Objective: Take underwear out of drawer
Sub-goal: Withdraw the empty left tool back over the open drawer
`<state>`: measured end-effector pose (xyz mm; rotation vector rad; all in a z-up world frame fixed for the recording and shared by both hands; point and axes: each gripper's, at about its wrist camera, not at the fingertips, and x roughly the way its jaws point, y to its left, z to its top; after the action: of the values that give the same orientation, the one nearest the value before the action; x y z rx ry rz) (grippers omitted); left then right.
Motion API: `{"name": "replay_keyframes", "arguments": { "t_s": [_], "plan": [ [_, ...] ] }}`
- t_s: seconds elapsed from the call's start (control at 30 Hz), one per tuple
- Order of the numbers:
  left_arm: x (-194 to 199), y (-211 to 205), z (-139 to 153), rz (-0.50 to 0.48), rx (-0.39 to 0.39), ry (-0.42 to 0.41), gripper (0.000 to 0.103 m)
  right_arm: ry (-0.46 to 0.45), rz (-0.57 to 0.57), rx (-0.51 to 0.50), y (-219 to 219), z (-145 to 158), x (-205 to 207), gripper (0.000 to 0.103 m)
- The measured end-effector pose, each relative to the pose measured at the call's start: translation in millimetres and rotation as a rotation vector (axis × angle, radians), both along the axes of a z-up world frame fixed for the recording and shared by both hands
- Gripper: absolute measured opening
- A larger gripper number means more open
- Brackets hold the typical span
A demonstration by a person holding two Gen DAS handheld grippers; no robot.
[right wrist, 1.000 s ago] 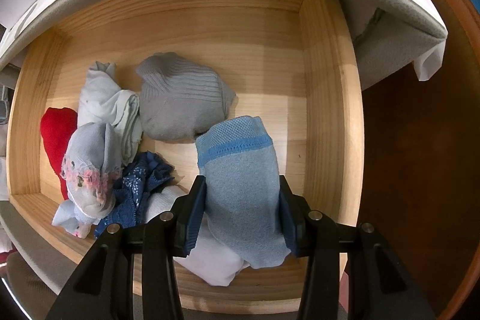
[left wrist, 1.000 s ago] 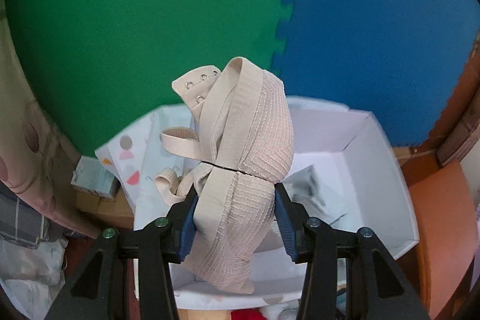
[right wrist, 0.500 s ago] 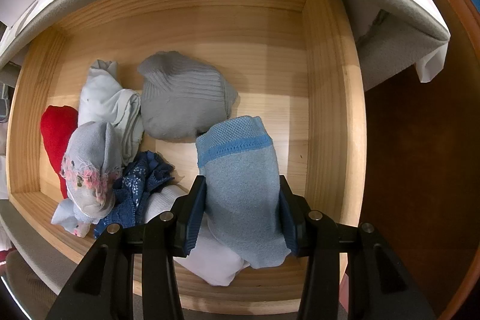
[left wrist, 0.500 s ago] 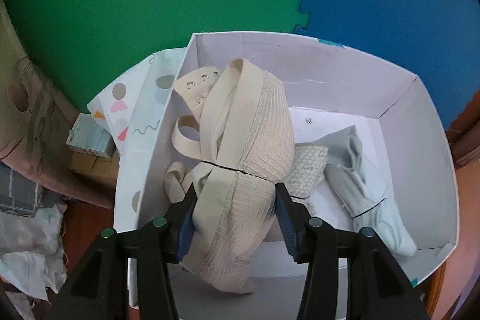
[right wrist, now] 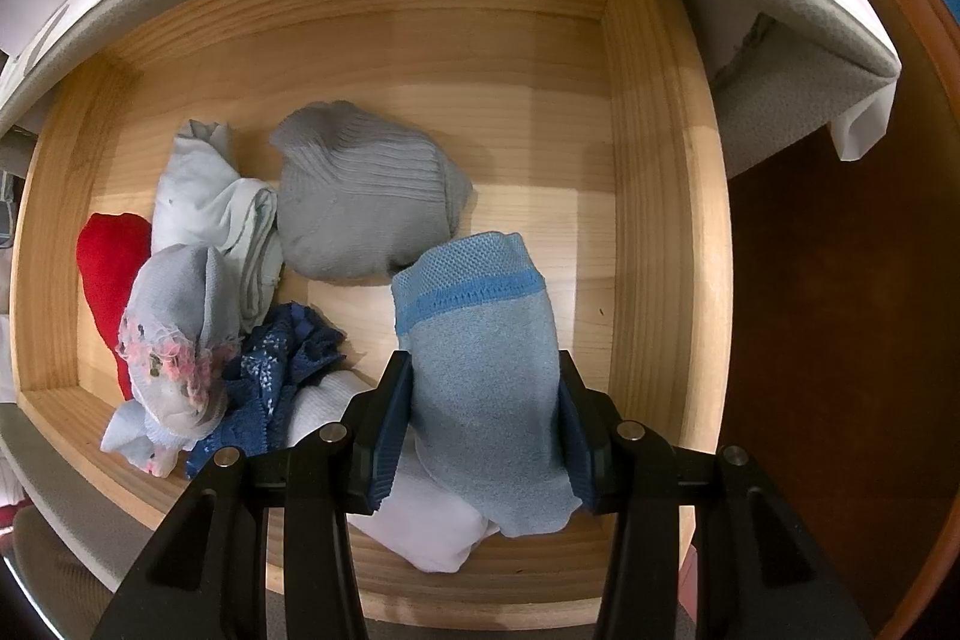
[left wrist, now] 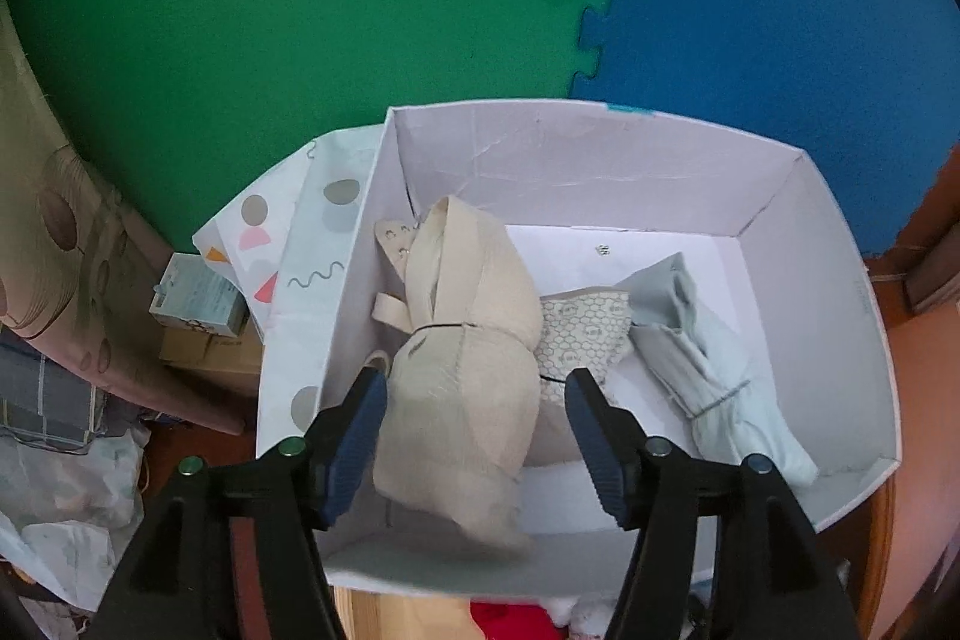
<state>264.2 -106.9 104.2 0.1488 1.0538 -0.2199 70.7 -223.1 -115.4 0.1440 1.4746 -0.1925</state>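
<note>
Released — left gripper now spread, beige bra dropping limp into white box; right gripper pinches soft blue underwear mid-fold.

Between the left gripper fingers: beige bra, ribbed elastic cloth, matt. Beyond them: white cardboard box, smooth, creased; foam mats, finely pebbled. Finger pads: blue ridged rubber on black matt plastic, small metal screws. Between the right gripper fingers: blue underwear, soft fuzzy knit, mesh band. Beyond: wooden drawer, pale grained, satin; grey ribbed knit lay matt.
</note>
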Motion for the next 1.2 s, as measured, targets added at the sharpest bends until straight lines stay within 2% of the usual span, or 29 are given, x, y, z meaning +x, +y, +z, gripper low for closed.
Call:
{"name": "replay_keyframes", "arguments": {
  "t_s": [0.3, 0.47, 0.63, 0.87, 1.1, 1.2],
  "plan": [
    [-45, 23, 39, -0.028, -0.040, -0.052, 0.064, -0.005, -0.009, -0.010, 5, 0, 0, 0.043],
    [-79, 43, 37, -0.028, -0.028, -0.047, 0.064, -0.011, -0.012, -0.014, 7, 2, -2, 0.043],
    [-118, 62, 9, -0.003, 0.001, -0.021, 0.064, -0.021, -0.001, -0.040, 11, 7, -3, 0.042],
    [-167, 82, -61, 0.102, 0.029, 0.010, 0.064, -0.051, -0.010, -0.024, 10, 13, -4, 0.042],
    [-188, 90, -128, 0.179, 0.029, 0.108, 0.064, -0.080, -0.025, 0.008, 0, 21, -9, 0.041],
    [-193, 91, -143, 0.189, 0.043, 0.114, 0.064, -0.081, -0.027, 0.024, -4, 24, -9, 0.041]
  ]
}}
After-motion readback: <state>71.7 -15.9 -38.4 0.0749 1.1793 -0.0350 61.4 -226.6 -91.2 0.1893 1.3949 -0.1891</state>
